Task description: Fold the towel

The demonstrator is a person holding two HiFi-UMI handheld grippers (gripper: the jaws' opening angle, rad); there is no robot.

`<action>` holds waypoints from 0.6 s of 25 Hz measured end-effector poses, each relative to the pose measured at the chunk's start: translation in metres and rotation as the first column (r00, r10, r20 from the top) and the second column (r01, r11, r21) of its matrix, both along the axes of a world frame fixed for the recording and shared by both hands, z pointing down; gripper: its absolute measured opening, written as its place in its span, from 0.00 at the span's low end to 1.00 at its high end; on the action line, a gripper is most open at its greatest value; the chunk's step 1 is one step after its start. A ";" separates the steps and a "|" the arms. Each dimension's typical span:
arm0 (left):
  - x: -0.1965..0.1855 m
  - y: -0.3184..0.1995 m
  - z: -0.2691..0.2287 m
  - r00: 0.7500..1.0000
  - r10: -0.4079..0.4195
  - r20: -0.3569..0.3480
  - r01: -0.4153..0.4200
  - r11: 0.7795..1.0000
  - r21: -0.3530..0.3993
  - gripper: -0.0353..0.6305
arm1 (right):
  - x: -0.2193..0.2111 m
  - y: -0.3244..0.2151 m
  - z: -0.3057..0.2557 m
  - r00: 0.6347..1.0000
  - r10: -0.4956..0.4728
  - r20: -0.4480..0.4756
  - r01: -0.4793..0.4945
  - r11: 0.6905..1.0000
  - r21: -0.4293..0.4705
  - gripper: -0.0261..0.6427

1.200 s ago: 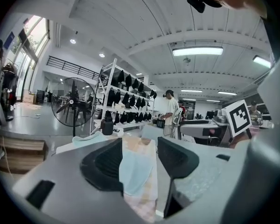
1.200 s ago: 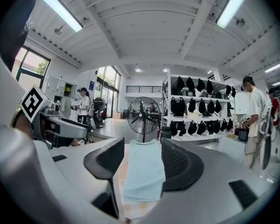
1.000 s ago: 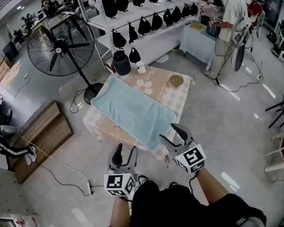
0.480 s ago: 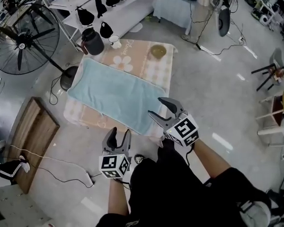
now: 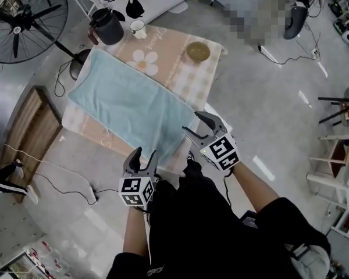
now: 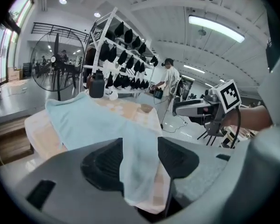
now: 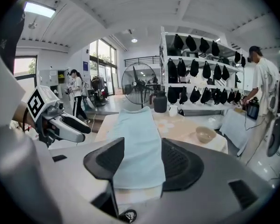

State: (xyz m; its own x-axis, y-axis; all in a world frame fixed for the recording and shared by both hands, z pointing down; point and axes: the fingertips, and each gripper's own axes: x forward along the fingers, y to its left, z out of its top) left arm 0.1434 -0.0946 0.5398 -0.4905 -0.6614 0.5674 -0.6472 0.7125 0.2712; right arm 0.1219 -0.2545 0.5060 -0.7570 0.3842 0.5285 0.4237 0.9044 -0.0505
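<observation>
Step in hand, as judged: approach to the first grasp. No fold has been started.

Left gripper [image 5: 144, 156]: held off the counter, just short of the towel's near left corner. Its fingers stand wide apart and hold nothing; the cloth seen between them lies beyond the tips.

Right gripper [image 5: 192, 122]: just beside the towel's near right corner. Its fingers are likewise spread wide and empty, lined up along the towel's length.

Towel [image 5: 128, 106]: pale blue, spread flat in a single layer on the counter [image 5: 189, 80]. Its near short end reaches the counter edge and appears to hang slightly over it. It lies between the two grippers.

Beyond the towel: a bowl [image 5: 198, 52] sits to the far right, well apart from it. A dark jug [image 5: 107, 25] and a white cup [image 5: 138, 29] stand just past its far end.

Next move, as judged: each gripper must advance to its own near corner and close on a single layer of cloth. The pair then carries the near end toward the far end, keeping the edges square and stopping short of the jug and cup.
</observation>
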 end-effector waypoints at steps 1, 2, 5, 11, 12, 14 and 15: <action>0.003 -0.004 0.011 1.000 -0.004 -0.027 0.004 1.000 -0.018 0.38 | -0.002 -0.006 0.013 1.000 -0.013 -0.027 0.013 1.000 -0.004 0.38; 0.006 -0.007 0.023 0.999 -0.009 -0.050 0.007 0.999 -0.041 0.38 | -0.004 -0.010 0.027 0.998 -0.027 -0.057 0.027 1.000 -0.007 0.38; 0.017 -0.008 0.057 0.995 -0.003 -0.104 -0.010 0.992 -0.125 0.38 | -0.012 -0.024 0.069 0.988 -0.063 -0.143 0.064 0.998 0.001 0.38; 0.047 -0.002 0.111 0.972 0.067 -0.227 -0.120 0.966 -0.229 0.38 | -0.015 -0.036 0.130 0.965 -0.125 -0.232 0.141 0.989 0.053 0.38; 0.049 -0.001 0.117 0.967 0.100 -0.234 -0.161 0.952 -0.259 0.38 | -0.016 -0.037 0.135 0.961 -0.127 -0.244 0.143 0.989 0.050 0.38; 0.054 -0.001 0.129 0.959 0.165 -0.230 -0.233 0.920 -0.315 0.38 | -0.019 -0.041 0.143 0.958 -0.118 -0.260 0.133 0.990 0.040 0.38; 0.056 -0.001 0.134 0.955 0.196 -0.223 -0.264 0.904 -0.337 0.38 | -0.021 -0.043 0.146 0.957 -0.113 -0.266 0.127 0.991 0.036 0.38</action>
State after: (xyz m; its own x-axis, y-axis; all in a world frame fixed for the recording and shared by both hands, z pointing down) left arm 0.1992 -0.0953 0.6740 -0.2170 -0.4776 0.8514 -0.7695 0.6203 0.1518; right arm 0.1006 -0.2972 0.6521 -0.5383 0.4307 0.7244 0.5076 0.8518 -0.1293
